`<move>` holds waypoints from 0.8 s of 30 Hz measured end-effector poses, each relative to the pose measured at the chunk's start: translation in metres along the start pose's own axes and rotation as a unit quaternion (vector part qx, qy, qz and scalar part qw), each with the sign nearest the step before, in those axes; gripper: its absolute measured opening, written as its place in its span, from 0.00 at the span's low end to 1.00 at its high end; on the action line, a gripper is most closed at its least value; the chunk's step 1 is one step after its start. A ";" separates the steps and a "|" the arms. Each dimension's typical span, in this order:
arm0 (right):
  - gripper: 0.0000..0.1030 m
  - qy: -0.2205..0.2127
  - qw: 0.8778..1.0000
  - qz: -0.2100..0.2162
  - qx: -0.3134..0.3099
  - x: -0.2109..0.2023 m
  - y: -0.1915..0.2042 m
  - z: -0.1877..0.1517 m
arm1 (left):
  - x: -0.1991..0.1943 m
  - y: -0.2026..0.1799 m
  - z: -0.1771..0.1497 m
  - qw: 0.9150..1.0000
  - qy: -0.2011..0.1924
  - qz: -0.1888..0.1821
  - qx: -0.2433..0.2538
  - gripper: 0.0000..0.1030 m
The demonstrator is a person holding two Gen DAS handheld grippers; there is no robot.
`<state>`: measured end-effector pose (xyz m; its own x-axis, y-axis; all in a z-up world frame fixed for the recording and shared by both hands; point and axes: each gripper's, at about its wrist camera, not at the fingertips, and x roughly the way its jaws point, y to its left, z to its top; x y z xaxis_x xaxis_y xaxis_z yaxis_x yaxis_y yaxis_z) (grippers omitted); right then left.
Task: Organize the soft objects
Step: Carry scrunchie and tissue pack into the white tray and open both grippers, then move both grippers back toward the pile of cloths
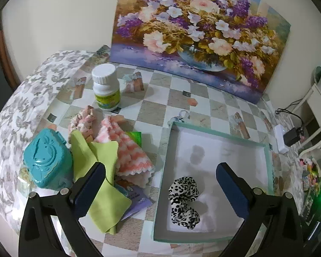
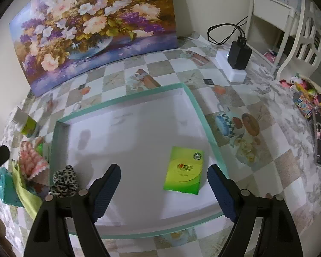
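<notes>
Both tongs spread wide, gripping nothing. Left tongs (image 1: 160,184) hover between cloth pile and tray (image 1: 267,147). Judged next: drop onto lime cloth (image 1: 100,184), pinch single layer near edge, lift clear of teal box (image 1: 47,160) touching it.

Leopard scrunchie (image 1: 184,203) in tray's near-left corner: crumpled, spotted. Pink-white fluffy cloth (image 1: 130,152) left of tray on bench (image 1: 154,107). Right tongs (image 2: 163,184) over tray; green tissue pack (image 2: 185,171) near-right, flat.
</notes>
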<state>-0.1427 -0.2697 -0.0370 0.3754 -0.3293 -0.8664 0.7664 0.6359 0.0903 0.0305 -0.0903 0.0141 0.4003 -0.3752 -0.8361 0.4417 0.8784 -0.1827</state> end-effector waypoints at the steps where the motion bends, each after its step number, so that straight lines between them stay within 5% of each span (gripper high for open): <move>1: 0.83 0.000 1.000 0.005 0.002 -0.001 0.001 0.000 | 0.001 0.001 0.000 1.000 0.005 -0.003 -0.001 1.00; 14: 0.83 -0.027 0.999 0.015 -0.023 -0.019 0.030 0.001 | -0.009 0.030 0.025 0.999 -0.028 0.009 -0.023 1.00; 24: 0.83 -0.039 0.998 0.013 -0.043 -0.029 0.060 0.008 | -0.023 0.074 0.048 0.995 -0.064 0.070 -0.031 1.00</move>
<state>-0.1031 -0.2280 -0.0025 0.4371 -0.3626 -0.8231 0.7093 0.7017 0.0675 0.0925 -0.0312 0.0448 0.5546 -0.2797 -0.7837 0.3255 0.9397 -0.1051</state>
